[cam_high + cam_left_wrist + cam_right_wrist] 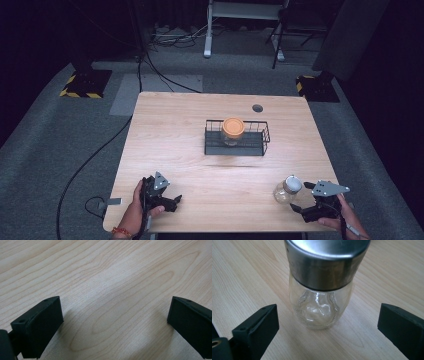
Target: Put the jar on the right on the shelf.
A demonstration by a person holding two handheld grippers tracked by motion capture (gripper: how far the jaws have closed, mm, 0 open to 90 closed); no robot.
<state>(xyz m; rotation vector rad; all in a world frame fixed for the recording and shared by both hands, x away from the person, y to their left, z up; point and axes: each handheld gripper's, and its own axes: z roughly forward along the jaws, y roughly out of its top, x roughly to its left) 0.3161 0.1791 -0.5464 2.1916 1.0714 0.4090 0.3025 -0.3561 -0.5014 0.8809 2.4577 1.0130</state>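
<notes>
— What's the setting?
— A pale wooden table on grey carpet. At its near left corner the left gripper sits low, jaws spread wide over bare wood.

— Middle of the table?
— A black wire basket holding an orange-lidded jar; its contents look unclear.

— And right?
— A glass jar with a metal lid stands upright near the front edge. The right gripper is just beside it, jaws wide apart, not touching.
</notes>
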